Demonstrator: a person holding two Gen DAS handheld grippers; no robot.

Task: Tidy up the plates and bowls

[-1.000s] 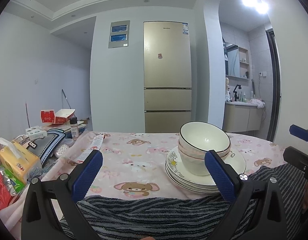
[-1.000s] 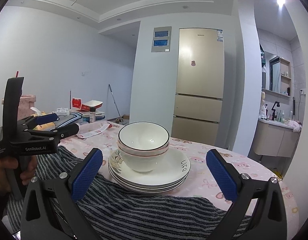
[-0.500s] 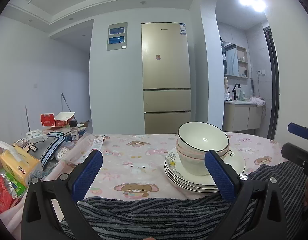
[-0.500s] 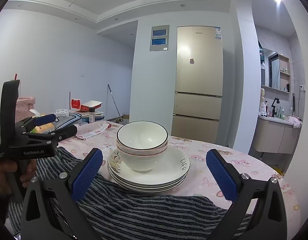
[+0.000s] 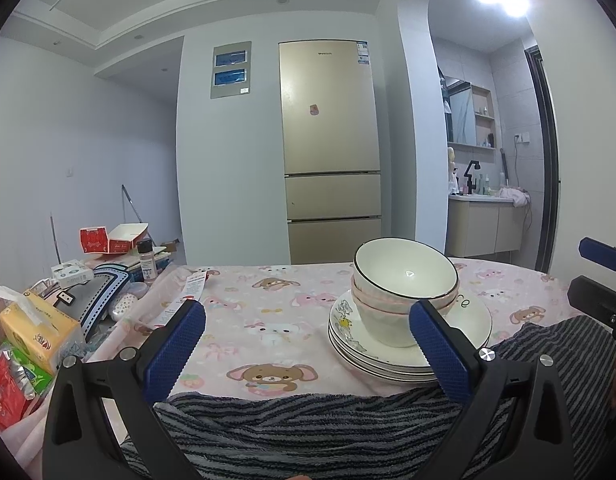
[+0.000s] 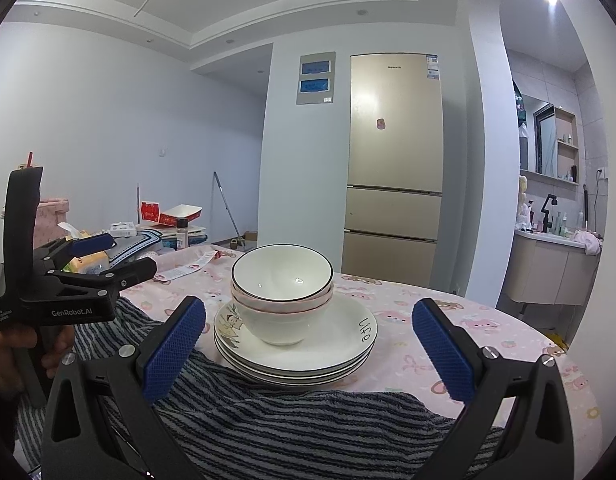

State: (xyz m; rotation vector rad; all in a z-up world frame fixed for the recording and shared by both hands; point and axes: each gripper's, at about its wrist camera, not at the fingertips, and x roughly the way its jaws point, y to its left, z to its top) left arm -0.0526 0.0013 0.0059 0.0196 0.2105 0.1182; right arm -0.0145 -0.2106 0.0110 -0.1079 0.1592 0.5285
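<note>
The stack of white ceramic plates [image 6: 294, 354] sits on the table [image 6: 488, 332], which carries a pink cartoon-print cloth, just beyond the grey striped towel [image 6: 268, 424]. 2 nested white ceramic bowls [image 6: 282, 284] with thin black rims stand upright in the centre of the top plate; nesting keeps the load compact and stable. The left hand-held gripper [image 5: 308, 354] and the right hand-held gripper [image 6: 308, 350] both stand wide apart and empty, short of the plate stack, which suggests an approach or standby posture. The top plate bears the word "Life" and a cartoon print. All pieces look glossy and clean.
</note>
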